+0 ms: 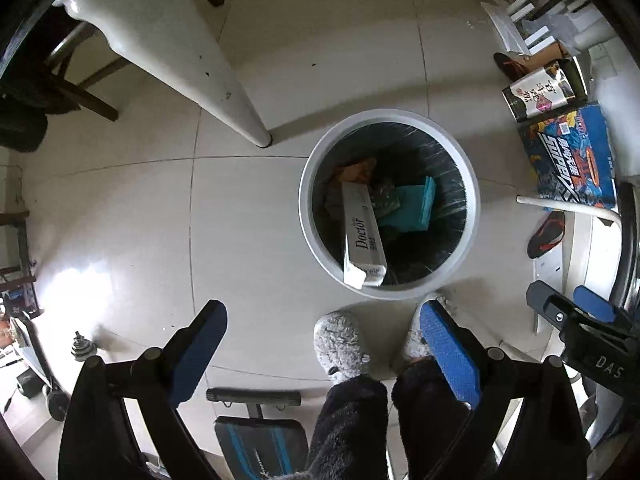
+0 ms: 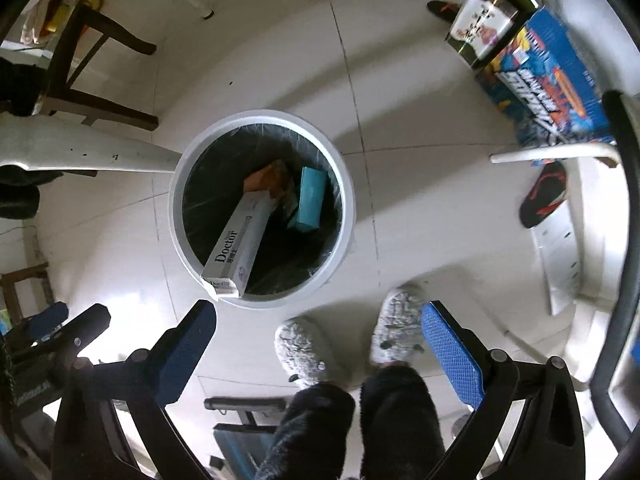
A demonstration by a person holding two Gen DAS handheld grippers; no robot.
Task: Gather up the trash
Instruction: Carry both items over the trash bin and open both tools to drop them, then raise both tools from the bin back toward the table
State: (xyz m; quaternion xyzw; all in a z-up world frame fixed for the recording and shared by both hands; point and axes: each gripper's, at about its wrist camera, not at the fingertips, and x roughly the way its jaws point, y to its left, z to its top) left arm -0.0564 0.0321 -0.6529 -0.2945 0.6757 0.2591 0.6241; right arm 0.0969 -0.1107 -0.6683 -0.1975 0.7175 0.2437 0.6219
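A round white trash bin with a dark liner stands on the tiled floor. Inside it a long white "Doctor" box leans on the rim, beside a teal box and an orange wrapper. My left gripper hangs high above the floor, pointing down, open and empty, with the bin ahead of its right finger. My right gripper is likewise open and empty, the bin just beyond its left finger. The right gripper's tips show at the left wrist view's right edge.
A person's feet in grey fuzzy slippers stand by the bin. A white table leg rises to the bin's left. Colourful boxes, a black slipper, dark chairs and a bench surround it.
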